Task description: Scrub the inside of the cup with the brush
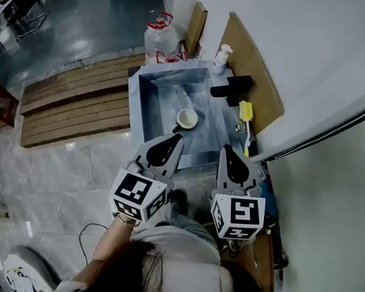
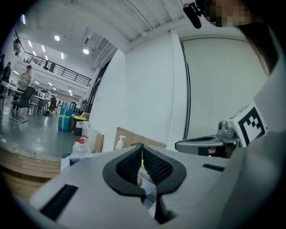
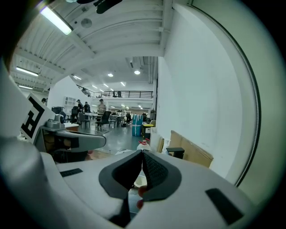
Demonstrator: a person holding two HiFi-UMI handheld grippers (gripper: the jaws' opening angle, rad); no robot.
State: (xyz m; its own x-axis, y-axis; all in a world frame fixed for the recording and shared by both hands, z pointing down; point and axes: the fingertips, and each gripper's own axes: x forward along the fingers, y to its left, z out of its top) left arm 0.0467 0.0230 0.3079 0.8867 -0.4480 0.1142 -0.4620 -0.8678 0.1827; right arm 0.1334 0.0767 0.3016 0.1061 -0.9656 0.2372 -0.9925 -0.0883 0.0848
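Looking down from the head view, the sink [image 1: 144,105] is boxed in on the right by the white wall [image 1: 323,60] and at the back by a cardboard sheet [image 1: 259,79]. A black faucet [image 1: 232,87] and a soap bottle [image 1: 221,59] crowd the far rim. The left side is way roomier, just wooden planks [image 1: 76,104] and open floor [image 1: 63,161]. Both grippers hover side by side at the sink's near edge. The left gripper [image 1: 178,138] has its fingers closed on nothing, and same deal for the right gripper [image 1: 225,148]. The cup [image 1: 187,118] sits upright in the basin, just ahead of the left fingers, not touching. The brush [image 1: 246,120] lies along the right rim, ahead of the right fingers, near but apart.
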